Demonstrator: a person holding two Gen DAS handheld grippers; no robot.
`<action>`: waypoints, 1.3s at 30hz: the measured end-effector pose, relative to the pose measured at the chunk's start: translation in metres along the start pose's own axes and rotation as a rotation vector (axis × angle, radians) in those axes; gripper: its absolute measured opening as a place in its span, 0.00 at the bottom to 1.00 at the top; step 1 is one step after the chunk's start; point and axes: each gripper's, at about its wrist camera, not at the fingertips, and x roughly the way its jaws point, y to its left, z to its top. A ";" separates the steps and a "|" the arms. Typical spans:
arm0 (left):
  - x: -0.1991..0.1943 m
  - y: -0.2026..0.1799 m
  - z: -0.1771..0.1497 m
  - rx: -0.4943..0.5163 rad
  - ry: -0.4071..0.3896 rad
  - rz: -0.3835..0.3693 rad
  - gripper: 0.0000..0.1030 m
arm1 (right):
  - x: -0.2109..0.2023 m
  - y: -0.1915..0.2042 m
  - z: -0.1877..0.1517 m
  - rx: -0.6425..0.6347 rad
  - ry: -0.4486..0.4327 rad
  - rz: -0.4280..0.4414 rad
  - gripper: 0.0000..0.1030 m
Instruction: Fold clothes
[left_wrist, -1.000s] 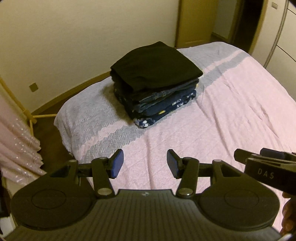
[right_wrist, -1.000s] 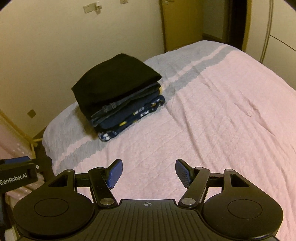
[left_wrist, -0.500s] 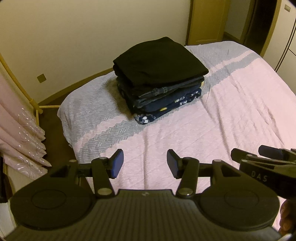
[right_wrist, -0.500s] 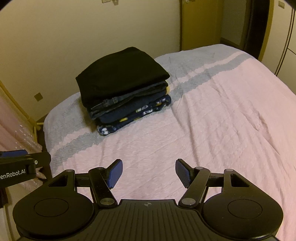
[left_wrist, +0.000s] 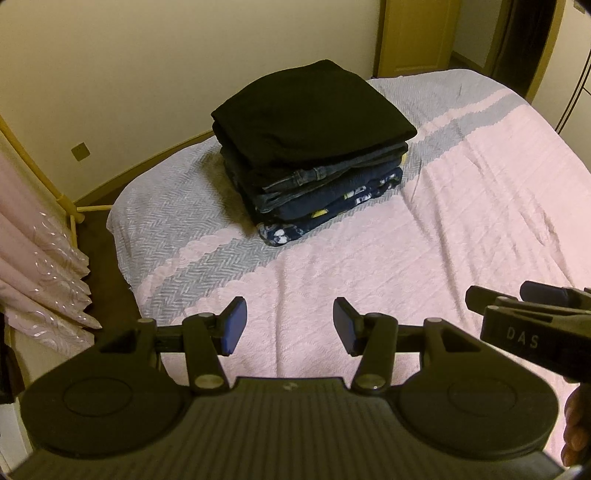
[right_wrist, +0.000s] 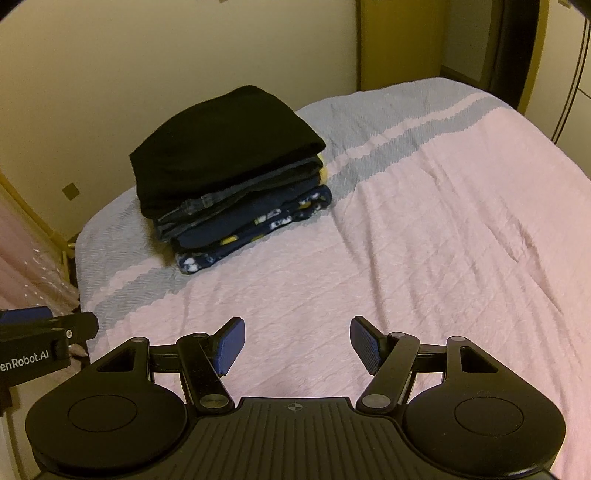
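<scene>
Your left gripper (left_wrist: 289, 325) hangs over the near part of the bed (left_wrist: 461, 221) with its jaws spread and nothing between them; your right gripper (right_wrist: 295, 345) is likewise spread and empty above the pink bedspread. The stack of folded clothes (left_wrist: 314, 147) sits near the bed's far left corner, on the grey-striped band of the cover, a black garment on top, jeans and dark patterned pieces beneath. The cover shows shallow creases towards its right edge. A cream wall (left_wrist: 129, 74) runs behind the bed, a pink curtain (left_wrist: 40, 266) hangs off the left edge, and a wooden door (right_wrist: 399, 40) stands beyond the far corner.
</scene>
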 end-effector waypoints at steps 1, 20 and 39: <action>0.002 -0.001 0.001 0.000 0.001 0.001 0.46 | 0.002 -0.001 0.001 0.001 0.003 0.001 0.65; 0.038 -0.006 0.020 -0.012 0.034 0.010 0.46 | 0.034 -0.008 0.021 -0.005 0.031 0.012 0.65; 0.070 -0.009 0.045 -0.017 0.033 0.024 0.46 | 0.066 -0.011 0.048 -0.010 0.045 0.017 0.65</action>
